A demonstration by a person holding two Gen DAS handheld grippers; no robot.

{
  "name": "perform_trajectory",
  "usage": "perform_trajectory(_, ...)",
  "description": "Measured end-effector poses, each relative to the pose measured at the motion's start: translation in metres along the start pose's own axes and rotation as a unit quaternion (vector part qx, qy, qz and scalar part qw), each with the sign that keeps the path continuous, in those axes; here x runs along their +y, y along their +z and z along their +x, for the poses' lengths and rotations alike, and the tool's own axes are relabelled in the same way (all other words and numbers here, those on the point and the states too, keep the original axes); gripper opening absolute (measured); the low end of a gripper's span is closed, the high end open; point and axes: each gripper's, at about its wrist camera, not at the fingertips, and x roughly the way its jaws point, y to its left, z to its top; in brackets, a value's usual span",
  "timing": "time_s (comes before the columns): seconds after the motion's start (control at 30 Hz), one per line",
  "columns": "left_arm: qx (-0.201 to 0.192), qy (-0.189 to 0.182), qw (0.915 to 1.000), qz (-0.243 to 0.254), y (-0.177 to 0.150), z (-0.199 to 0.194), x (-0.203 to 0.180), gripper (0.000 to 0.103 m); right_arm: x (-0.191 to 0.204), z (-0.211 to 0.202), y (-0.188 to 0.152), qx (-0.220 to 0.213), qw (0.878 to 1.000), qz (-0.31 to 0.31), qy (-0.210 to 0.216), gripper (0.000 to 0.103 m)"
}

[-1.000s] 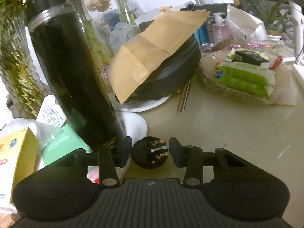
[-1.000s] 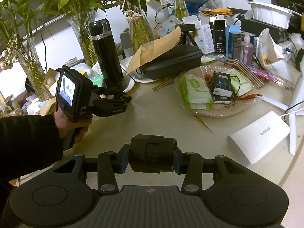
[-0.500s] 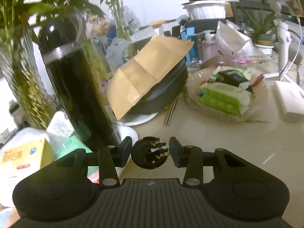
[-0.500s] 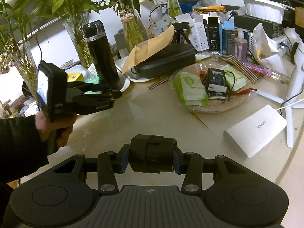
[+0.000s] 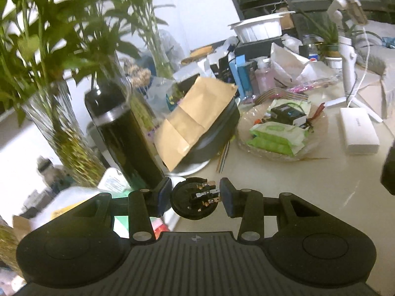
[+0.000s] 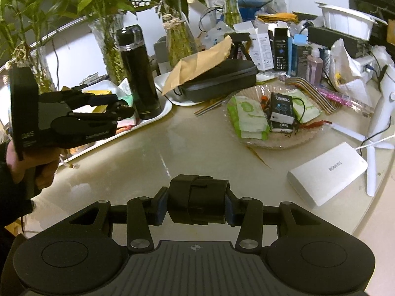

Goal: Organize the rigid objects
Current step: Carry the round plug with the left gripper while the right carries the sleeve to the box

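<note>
Grippers both carry something here. The left gripper [image 5: 195, 198] is clamped on a small round black plug part [image 5: 193, 201] with bare metal prongs, held at the lower middle of the left wrist view. Compared with a second ago, the black flask [image 5: 123, 133] and the vase [image 5: 61, 128] at the left have shrunk and slid further up the frame, and the white power bank [image 5: 359, 130] at the right edge has come into sight, so the left hand has lifted and pulled back from the tray corner with its part still in the grip. In the right wrist view that gripper [image 6: 123, 109] now floats at the left of the frame, above the white tray [image 6: 150, 120], with the person's hand [image 6: 37, 170] below it.

The right gripper [image 6: 196, 206] is closed on a chunky black block [image 6: 197, 201] at the lower middle of its view, and its framing of the pale surface [image 6: 148, 157] and the glass dish [image 6: 279, 140] of packets has hardly altered.

My reading is that the pick-up is done on both sides and the plug part is on its way to a drop-off spot, which the views do not reveal.
</note>
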Motion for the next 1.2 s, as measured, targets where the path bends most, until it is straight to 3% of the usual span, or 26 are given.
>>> perform_trajectory(0.17, -0.012, 0.007, 0.9998, 0.016, 0.004, -0.026, -0.003, 0.042, 0.005, -0.010, 0.003, -0.004, 1.000, 0.001, 0.003, 0.048)
perform_trajectory(0.43, -0.001, -0.005, 0.9998, -0.020, 0.009, -0.060, 0.006, 0.042, 0.019, -0.026, 0.003, -0.005, 1.000, -0.010, 0.001, 0.048)
perform_trajectory(0.83, 0.052, -0.046, 0.9941, -0.083, 0.012, -0.102, 0.018, 0.042, 0.038, -0.048, -0.002, -0.003, 1.000, -0.011, 0.004, 0.048)
perform_trajectory(1.2, 0.074, -0.078, 0.9877, -0.113, 0.011, -0.138, 0.021, 0.042, 0.052, -0.068, -0.007, -0.001, 1.000, -0.014, 0.021, 0.048)
